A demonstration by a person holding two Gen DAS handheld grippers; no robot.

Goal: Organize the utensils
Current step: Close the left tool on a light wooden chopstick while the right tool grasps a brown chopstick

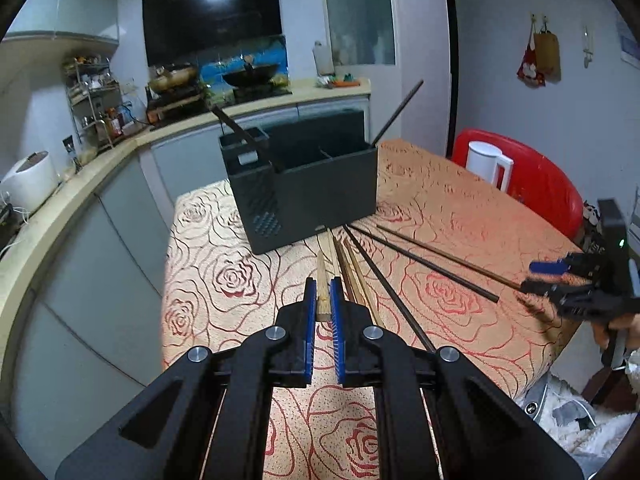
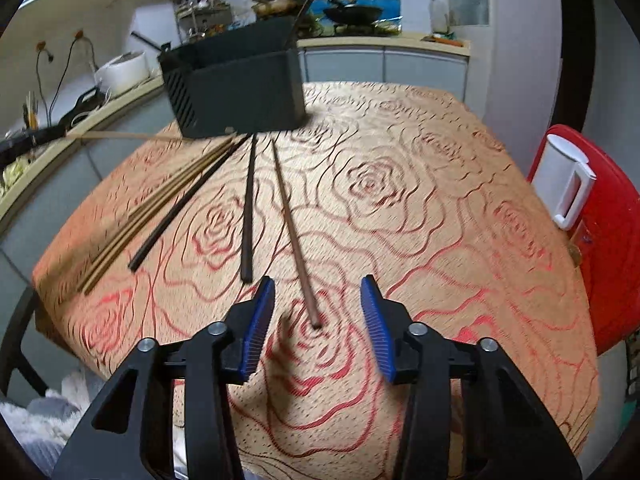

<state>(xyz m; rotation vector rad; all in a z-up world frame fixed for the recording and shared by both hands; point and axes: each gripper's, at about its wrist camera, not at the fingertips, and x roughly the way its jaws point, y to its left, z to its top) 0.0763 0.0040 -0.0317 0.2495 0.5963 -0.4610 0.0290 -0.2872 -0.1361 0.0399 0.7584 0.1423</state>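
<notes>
— Rose-patterned cloth covers the counter (image 1: 224, 280), with kitchen cabinets and a stove behind it at the top of the left wrist view. What stands on it?

— A dark utensil holder (image 1: 304, 184) sits at the far edge, centre of that frame, with two dark chopsticks (image 1: 396, 114) poking up out of its compartments, one leaning left and one leaning right. A white kettle (image 1: 488, 164) stands against a red chair (image 1: 548, 184) at the right.

— And the loose pieces?

— Several lie on the cloth in front of the holder, fanned out from its base: a bundle of light wooden chopsticks (image 2: 160, 208) at the left of the right wrist view, then two dark chopsticks (image 2: 248, 208) near the middle, then a reddish-brown chopstick (image 2: 292, 232) running down toward the lower centre.

— The left tongs (image 1: 321, 292)?

— Clamped on a pale bamboo chopstick (image 1: 322, 272) — the blue pads press it from both sides, and it points up the frame toward the holder. In the right wrist view the same stick shows at the left edge, raised off the cloth.

— The right tongs (image 2: 318, 308)?

— Spread wide apart, gripping nothing. The near end of the reddish-brown chopstick lies between the two blue pads (image 2: 376, 328); whether the pads touch the cloth I cannot tell, since that frame is blurred.
</notes>
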